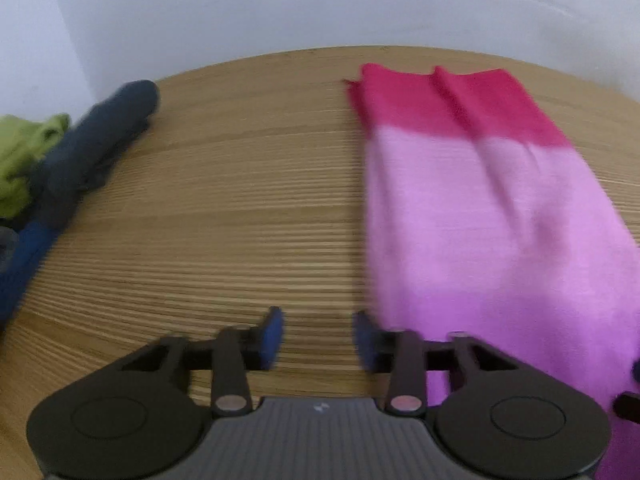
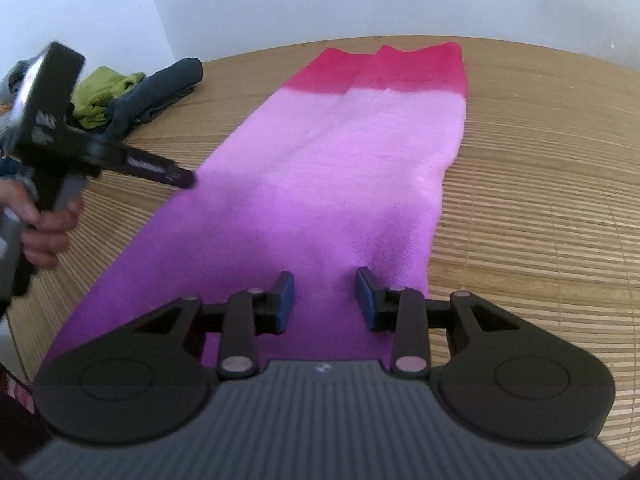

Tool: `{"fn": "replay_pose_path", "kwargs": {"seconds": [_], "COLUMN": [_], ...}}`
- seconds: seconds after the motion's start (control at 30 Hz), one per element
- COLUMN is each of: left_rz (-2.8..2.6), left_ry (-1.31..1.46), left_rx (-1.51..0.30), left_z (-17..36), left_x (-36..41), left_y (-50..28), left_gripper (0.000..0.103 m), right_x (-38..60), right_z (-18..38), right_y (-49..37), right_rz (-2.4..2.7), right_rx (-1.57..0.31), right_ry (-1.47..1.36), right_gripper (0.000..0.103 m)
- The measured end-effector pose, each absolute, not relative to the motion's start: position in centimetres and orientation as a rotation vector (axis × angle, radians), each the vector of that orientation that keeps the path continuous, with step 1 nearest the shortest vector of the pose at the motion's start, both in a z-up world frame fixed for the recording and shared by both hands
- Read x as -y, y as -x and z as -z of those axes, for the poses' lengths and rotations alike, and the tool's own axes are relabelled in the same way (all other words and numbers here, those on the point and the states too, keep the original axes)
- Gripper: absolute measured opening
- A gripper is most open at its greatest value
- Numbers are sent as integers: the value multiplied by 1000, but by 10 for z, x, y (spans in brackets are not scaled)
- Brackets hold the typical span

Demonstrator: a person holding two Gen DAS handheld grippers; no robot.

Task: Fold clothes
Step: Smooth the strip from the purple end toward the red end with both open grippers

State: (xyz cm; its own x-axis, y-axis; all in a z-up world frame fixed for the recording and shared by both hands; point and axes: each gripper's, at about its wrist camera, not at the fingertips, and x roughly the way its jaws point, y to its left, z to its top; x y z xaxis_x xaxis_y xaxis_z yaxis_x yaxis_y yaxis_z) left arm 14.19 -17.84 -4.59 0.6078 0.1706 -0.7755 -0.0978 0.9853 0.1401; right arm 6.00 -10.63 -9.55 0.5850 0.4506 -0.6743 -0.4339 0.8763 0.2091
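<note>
Pink-to-purple fleece, the long cloth (image 2: 320, 184) you are folding, lies flat along the slatted wooden table (image 2: 540, 208), its deep pink band at the far end by the wall and its purple end nearest you. It looks already doubled lengthwise into a narrow strip, so the step in hand is probably taking the near end and carrying it to the far band. To do that well, get both grippers onto the near corners at a matching level, pinch through every layer, lift only enough to clear the table, and lay the near hem square on the pink band so the sides line up; fleece grips itself, so a dragged edge will bunch. Your right gripper (image 2: 325, 300) hovers over the purple near end, jaws partly apart with cloth under the gap, and I see no pinch on it. Your left gripper (image 1: 318, 338) sits just off the cloth's left edge over bare wood, jaws likewise partly apart and empty; its right finger is at the edge, though blur hides whether it touches. Off to the far left a dark blue garment (image 1: 92, 140) and a green one (image 1: 28, 152) lie in a heap, well clear of your fold.
</note>
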Motion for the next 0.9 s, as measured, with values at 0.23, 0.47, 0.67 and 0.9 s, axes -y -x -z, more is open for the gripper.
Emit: {"fn": "replay_pose_path", "kwargs": {"seconds": [0.23,0.47,0.67,0.9], "left_rz": [255,233,135,437], "left_ry": [87,-54,-109,53], "left_rx": [-878,-905,-930,-916], "left_z": [35,70,50,30], "left_x": [216,213,177,211], "left_y": [-155,-111,-97,-72], "left_gripper": [44,42,42,47], "right_x": [107,99,106,106], "right_z": [71,96,88,66], "right_y": [-86,-98,-91,-58], "right_rz": [-473,-489,-431,-628], "right_rx": [-718,-758,-780,-804], "right_ry": [-18,121,119,94], "right_gripper": [37,36,37,37]}}
